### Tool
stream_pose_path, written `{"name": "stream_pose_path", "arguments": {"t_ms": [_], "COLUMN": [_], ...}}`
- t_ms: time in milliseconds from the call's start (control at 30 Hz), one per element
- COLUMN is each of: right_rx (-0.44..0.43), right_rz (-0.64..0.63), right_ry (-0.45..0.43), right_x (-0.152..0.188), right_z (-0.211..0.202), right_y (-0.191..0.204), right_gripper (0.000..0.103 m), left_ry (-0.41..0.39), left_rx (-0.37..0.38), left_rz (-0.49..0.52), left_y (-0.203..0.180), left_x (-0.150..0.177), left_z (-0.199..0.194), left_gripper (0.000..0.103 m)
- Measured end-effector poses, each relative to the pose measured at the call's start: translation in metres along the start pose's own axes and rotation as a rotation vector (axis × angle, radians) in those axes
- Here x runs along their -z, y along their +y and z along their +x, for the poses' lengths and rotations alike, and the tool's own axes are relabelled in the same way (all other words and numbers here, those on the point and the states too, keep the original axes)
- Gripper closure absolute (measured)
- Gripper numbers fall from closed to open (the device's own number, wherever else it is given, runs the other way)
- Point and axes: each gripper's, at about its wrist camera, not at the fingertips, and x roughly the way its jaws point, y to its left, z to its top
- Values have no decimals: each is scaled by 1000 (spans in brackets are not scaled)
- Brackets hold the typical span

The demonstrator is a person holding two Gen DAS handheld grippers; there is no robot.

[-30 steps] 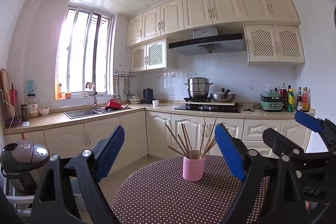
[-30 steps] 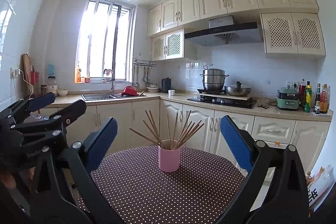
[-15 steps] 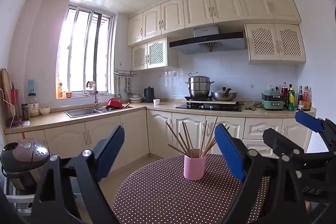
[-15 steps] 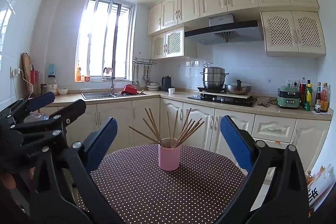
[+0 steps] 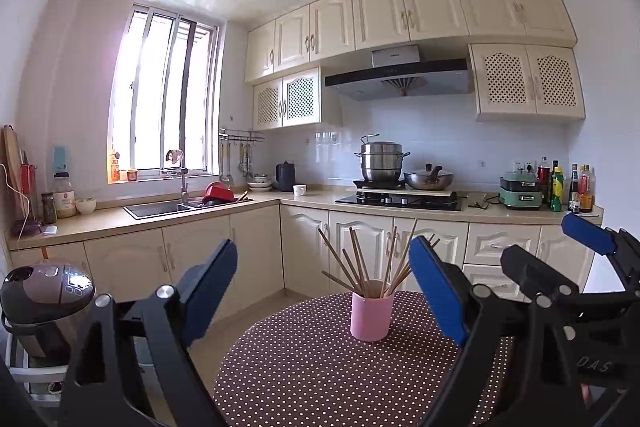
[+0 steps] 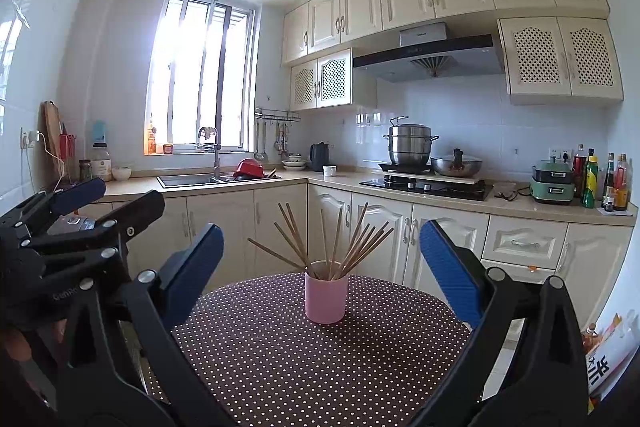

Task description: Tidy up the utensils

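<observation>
While both grippers hang above the near edge of a round tabletop [image 6: 288, 359] covered in a brown cloth with white dots, a pink cup [image 6: 325, 297] stands upright near the cloth's far side, at about 12 o'clock in the right wrist view and nearer 1 o'clock in the left wrist view. Wooden chopsticks [image 6: 352, 247] fan out of the cup in several directions. The left gripper [image 5: 324, 291] has its jaws spread wide with nothing between the blue pads, and the right gripper [image 6: 320, 267] likewise has its jaws wide apart and holds nothing; neither touches the cup. Behind the tabletop runs an L-shaped kitchen with cream cabinets [image 6: 224, 227] below a beige counter. At 10 o'clock a steel sink [image 6: 188, 180] sits under a bright barred window [image 6: 200, 75], with a red bowl [image 6: 249, 169] at its right edge. At 1 o'clock a black hob [image 6: 428, 186] carries a stacked steel pot [image 6: 410, 145] and a lidded wok [image 6: 456, 165], under a range hood [image 6: 428, 57]. At 3 o'clock stand a green appliance [image 6: 552, 183] and several bottles [image 6: 590, 179]. At 9 o'clock in the left wrist view a dark rice cooker [image 5: 46, 291] sits low beside the tabletop.
</observation>
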Motion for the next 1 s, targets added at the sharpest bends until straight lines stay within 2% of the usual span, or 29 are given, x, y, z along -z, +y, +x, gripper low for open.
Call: {"name": "stream_pose_path", "arguments": {"t_ms": [1000], "right_rx": [-14], "right_rz": [15], "right_ry": [15], "right_x": [2], "right_z": [5], "right_y": [-5], "right_gripper": [7], "left_ry": [0], "left_rx": [-8], "left_rz": [8], "left_y": [7], "left_x": [1], "left_z": [0], "left_gripper": [17]}}
